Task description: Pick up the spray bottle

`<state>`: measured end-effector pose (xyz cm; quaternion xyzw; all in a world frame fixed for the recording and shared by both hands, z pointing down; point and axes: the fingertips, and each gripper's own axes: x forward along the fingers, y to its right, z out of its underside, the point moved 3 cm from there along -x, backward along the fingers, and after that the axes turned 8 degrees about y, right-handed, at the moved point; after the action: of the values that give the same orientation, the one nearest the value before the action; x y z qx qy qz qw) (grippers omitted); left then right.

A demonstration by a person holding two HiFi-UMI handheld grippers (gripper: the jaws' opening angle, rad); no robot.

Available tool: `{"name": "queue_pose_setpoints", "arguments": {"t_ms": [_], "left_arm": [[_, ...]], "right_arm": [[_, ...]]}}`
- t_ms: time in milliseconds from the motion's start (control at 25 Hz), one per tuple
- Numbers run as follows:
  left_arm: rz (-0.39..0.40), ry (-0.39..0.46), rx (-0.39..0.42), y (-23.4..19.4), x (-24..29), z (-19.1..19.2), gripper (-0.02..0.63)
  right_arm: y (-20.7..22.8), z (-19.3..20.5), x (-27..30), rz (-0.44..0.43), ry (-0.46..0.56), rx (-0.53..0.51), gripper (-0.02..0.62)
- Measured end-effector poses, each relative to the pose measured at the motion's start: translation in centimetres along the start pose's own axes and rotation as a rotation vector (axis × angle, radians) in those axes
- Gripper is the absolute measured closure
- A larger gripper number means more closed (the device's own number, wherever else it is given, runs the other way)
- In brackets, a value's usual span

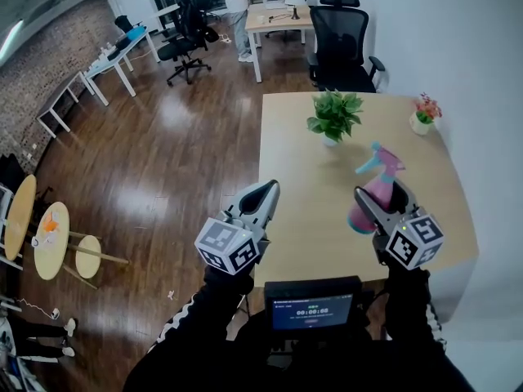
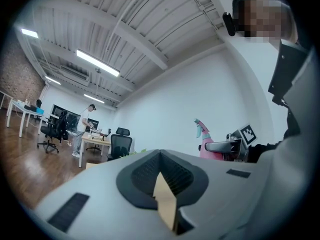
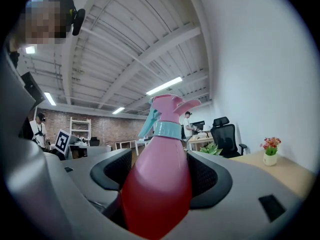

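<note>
1 pink spray bottle (image 3: 159, 194) in right hand-held gripper (image 3: 160, 159), over wooden table (image 1: 327, 219)

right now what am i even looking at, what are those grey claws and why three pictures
No robot here: a person holds a two-jaw gripper in each hand. The head view looks down from a camera on their head; the other two come from cameras riding on the grippers, looking along the jaws. The left gripper is shut and empty. The right gripper grips a pink spray bottle with a teal trigger. On the pale table stand a green plant and a small pot of flowers.
</note>
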<state>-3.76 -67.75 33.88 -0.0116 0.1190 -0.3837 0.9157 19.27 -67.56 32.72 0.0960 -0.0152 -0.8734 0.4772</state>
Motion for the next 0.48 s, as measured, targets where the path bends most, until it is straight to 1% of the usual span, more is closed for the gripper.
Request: {"name": "queue_pose_setpoints", "arguments": {"t_ms": [160,360,480], "left_arm": [[-0.009,-0.008,0.008,-0.5,-0.2,-0.2,0.603],[-0.009,0.002,0.002,-0.5,-0.5,-0.4,0.603],[0.002,-0.005,-0.001,-0.3,-0.7,-0.4,0.603]], "right_arm": [[-0.2,-0.4,-0.2,0.014,0.004,-0.006,0.265],[-0.7,-0.6,-0.4,0.016,0.008,-0.029,0.265],[-1.3,-0.6,-0.5,0.016,0.002,-0.042,0.267]]}}
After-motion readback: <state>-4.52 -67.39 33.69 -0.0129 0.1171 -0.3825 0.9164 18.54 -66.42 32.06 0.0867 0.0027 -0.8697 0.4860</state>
